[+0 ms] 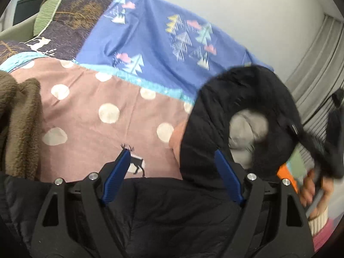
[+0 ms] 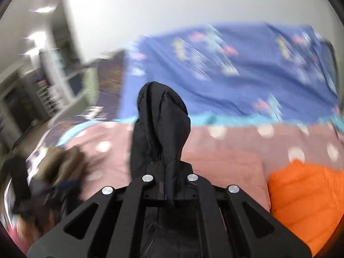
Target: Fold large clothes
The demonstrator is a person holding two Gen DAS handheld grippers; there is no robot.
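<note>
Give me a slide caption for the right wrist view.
Right gripper shut on a bunched fold of black jacket, lifted above the patterned bedspread.

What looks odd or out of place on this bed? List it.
The black padded jacket is not laid flat: the right tongs pinch a bunched fold that sticks up. The left tongs stand open above it, gripping nothing. A brown fleece lies crumpled at the bedspread's edge. Nothing looks damaged.

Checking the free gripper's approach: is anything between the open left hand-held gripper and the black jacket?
Nothing visible. The left hand-held gripper is open directly over the black jacket, whose fabric lies right below its fingers. The brown fleece lies off to the side.
</note>
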